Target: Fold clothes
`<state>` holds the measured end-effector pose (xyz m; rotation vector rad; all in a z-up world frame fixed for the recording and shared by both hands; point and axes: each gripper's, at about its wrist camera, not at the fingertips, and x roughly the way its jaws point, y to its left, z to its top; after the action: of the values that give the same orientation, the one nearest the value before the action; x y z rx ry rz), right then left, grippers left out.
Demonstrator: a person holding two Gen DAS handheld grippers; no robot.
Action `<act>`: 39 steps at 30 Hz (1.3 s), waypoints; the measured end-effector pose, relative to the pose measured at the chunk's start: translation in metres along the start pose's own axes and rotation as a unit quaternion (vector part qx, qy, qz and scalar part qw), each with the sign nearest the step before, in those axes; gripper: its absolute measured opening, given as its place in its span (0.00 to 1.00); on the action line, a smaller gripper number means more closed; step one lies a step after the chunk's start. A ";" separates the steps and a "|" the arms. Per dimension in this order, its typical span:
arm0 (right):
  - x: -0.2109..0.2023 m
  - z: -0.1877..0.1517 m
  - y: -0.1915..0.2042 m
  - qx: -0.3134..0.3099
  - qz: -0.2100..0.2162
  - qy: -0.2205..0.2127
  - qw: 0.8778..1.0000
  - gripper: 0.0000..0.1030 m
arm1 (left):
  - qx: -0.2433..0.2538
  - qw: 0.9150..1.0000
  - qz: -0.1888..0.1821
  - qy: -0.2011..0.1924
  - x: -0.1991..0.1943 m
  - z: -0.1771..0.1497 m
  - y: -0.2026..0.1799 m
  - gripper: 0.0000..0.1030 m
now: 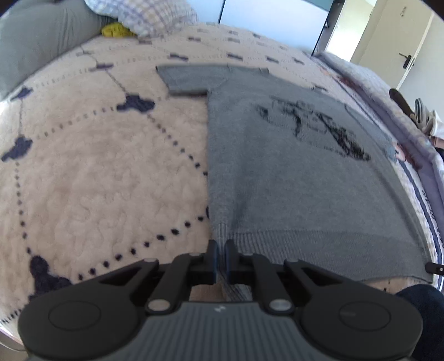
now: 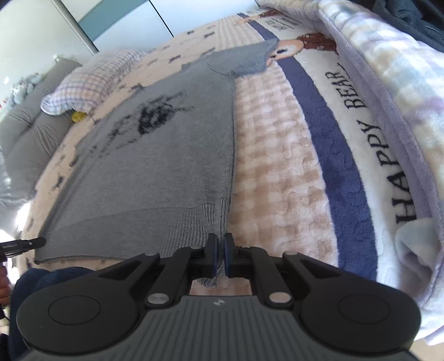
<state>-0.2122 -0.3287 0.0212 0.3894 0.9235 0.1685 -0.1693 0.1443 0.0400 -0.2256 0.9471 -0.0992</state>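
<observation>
A gray sweater (image 1: 291, 172) lies flat on a bed, front side up, with a dark picture knitted on its chest. It rests on a fluffy cream blanket (image 1: 97, 172) with dark dots and blobs.

In the left wrist view, the left gripper (image 1: 221, 259) sits at 6 o'clock. Its jaws are pinched nearly together on the sweater's ribbed bottom hem, at the corner where the hem meets the left side edge. That side edge runs straight up toward 12 o'clock. One short sleeve (image 1: 186, 80) sticks out flat toward 11 o'clock. From 7 to 11 o'clock the blanket is wide and bare, so there is lots of room there. A checked pillow (image 1: 144, 16) and something small and yellow (image 1: 116, 30) lie far away at 11 o'clock.

In the right wrist view, the right gripper (image 2: 221, 257) is also at 6 o'clock. Its jaws are squeezed tight on the other hem corner, and a bit of hem hangs down between them. The sweater's right side edge runs up toward 12 o'clock, to the other sleeve (image 2: 249, 59). Just beside that edge, toward 1 o'clock, is a strip of checked blanket, then a blue stripe (image 2: 335, 144), then the words "HAPPY BEAR". A bunched-up checked quilt (image 2: 394, 91) fills 2 to 4 o'clock, so there is less room on that side. The tip of the left gripper shows at 9 o'clock.
</observation>
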 end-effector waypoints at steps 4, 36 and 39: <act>0.001 0.001 0.001 -0.011 -0.009 0.003 1.000 0.09 | -0.030 0.999 -0.010 -0.004 -0.006 0.008 0.017 0.12; 0.088 0.258 -0.022 -0.062 -0.130 -0.093 0.985 0.52 | 0.045 0.991 0.079 -0.093 0.046 0.159 -0.010 0.79; 0.113 0.282 -0.025 -0.056 -0.145 -0.087 0.984 0.52 | 0.039 0.992 0.076 -0.097 0.059 0.181 -0.014 0.80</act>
<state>0.0809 -0.3893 0.0794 0.1595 0.7850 -0.0807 0.0124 0.1468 0.0977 -0.0889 0.7623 0.0267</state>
